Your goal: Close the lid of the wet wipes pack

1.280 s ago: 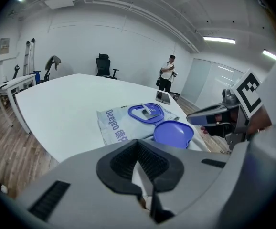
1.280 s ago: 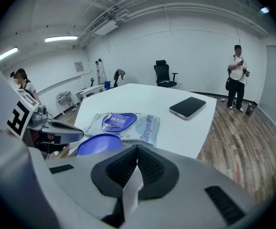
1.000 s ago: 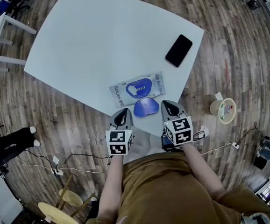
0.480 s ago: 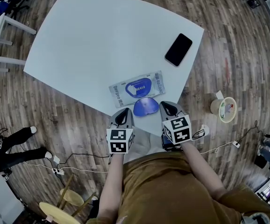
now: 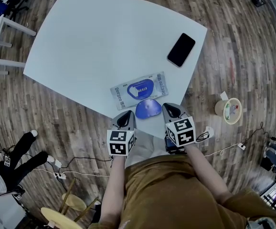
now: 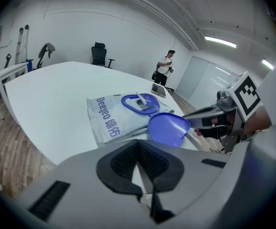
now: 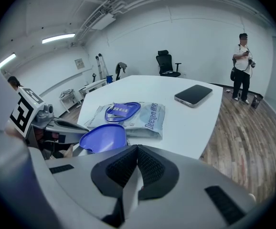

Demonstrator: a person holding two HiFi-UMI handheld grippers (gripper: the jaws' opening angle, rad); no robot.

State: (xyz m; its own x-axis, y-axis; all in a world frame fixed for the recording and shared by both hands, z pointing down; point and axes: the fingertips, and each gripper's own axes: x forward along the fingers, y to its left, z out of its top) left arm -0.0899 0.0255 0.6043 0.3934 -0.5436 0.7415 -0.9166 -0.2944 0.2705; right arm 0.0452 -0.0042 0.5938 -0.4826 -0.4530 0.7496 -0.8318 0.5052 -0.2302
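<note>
left gripper and right gripper, jaws pressed together on nothing, flank the open blue lid of the wet wipes pack.

The left forearm and right forearm reach from 6 o'clock, side by side. The left tool points to 12 o'clock, jaws pressed together, empty. The right tool, at its 3 o'clock, leans toward 11, jaws likewise together.

Overhead, two seemingly low; wipes pack shared
</note>
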